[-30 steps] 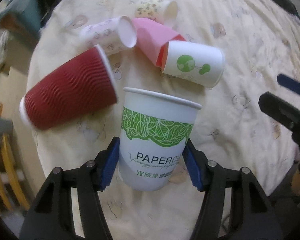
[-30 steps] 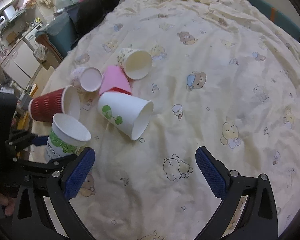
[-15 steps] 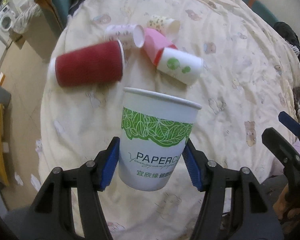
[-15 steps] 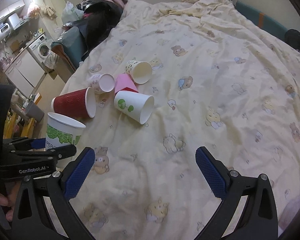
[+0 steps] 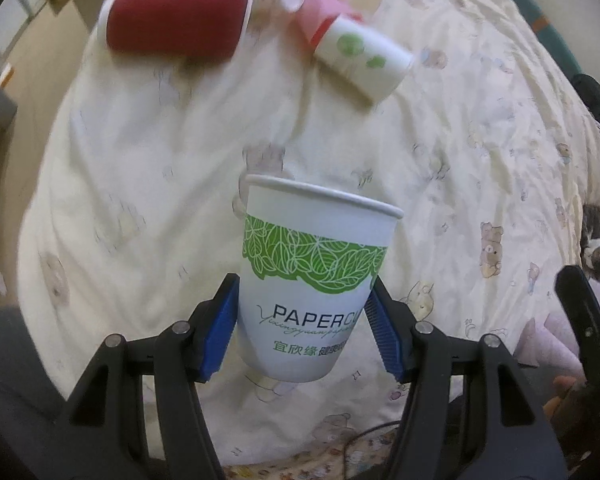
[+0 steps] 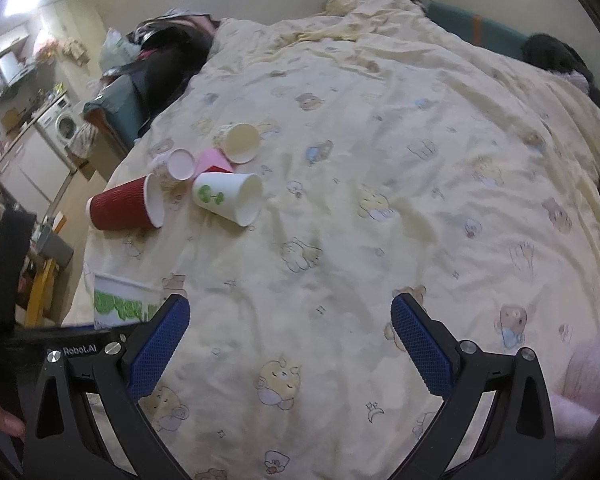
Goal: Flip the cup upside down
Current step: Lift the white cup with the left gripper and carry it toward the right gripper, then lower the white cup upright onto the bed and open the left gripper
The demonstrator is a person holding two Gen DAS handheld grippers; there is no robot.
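My left gripper [image 5: 300, 320] is shut on a white paper cup with a green leaf band [image 5: 316, 276]. It holds the cup by its lower half, rim up, in the air above the bed. The same cup [image 6: 120, 300] shows at the lower left of the right wrist view, partly hidden by my right gripper's left finger. My right gripper [image 6: 290, 332] is open and empty above the cream bedspread [image 6: 380, 200].
Several cups lie on their sides on the bed: a red ribbed cup [image 6: 120, 206], a white cup with green dots [image 6: 228, 196], a pink cup [image 6: 212, 160], a small patterned cup [image 6: 180, 164] and a cream cup [image 6: 240, 142]. The bed's left edge drops to the floor.
My left gripper has lifted the leaf cup higher and drawn it back from the cups lying on the bed. My right gripper has also risen and pulled back, still open.
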